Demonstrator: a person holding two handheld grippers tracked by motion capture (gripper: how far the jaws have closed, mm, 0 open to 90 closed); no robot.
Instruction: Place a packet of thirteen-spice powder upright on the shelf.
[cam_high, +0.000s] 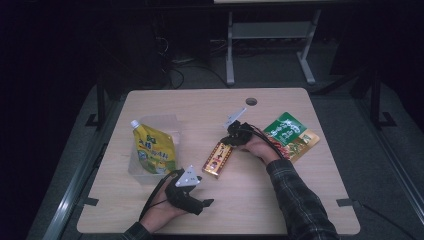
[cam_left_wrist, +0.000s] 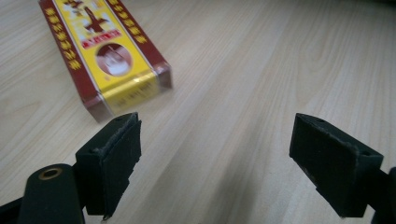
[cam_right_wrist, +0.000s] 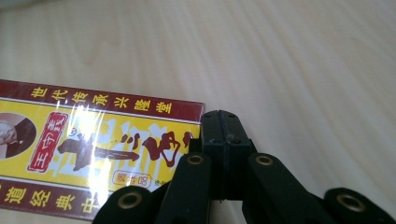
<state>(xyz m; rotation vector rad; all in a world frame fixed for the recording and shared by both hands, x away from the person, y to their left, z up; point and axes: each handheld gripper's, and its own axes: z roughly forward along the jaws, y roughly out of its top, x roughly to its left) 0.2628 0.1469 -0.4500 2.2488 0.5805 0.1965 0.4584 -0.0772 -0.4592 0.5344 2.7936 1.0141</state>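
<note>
Right tongs (cam_high: 233, 136), pressed together, nudge the red-yellow box (cam_high: 217, 159) at frame centre; push squarely. Left tongs (cam_high: 200, 200) spread, idle.
</note>
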